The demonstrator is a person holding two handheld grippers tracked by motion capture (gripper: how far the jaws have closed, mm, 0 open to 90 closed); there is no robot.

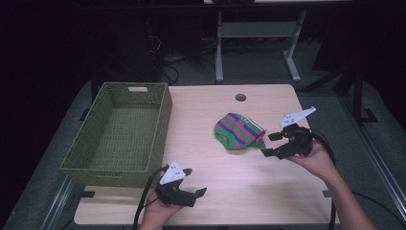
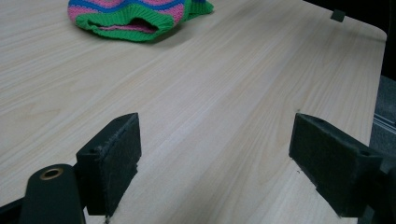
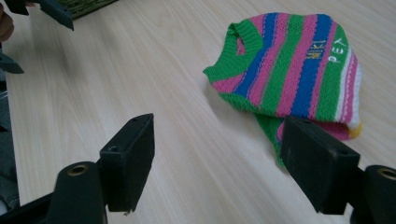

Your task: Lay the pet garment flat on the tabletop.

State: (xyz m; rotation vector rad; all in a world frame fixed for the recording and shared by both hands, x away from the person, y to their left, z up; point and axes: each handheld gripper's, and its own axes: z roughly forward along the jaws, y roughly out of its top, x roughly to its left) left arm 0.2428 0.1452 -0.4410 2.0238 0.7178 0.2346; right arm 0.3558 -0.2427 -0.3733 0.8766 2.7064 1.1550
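My right gripper (image 1: pixel 272 144), jaws spread and empty, sits just right of the striped sweater (image 1: pixel 238 131); left gripper (image 1: pixel 195 184), also spread, lies farther.

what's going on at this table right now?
A person holds a two-jaw gripper in each hand at a wooden table. The right gripper hangs open just beside a small striped knit sweater lying folded mid-table, with nothing between its fingers. The left gripper sits open near the front edge, also holding nothing. A green woven basket stands at the left, and what shows of its inside has nothing in it. The sweater isn't gripped yet.
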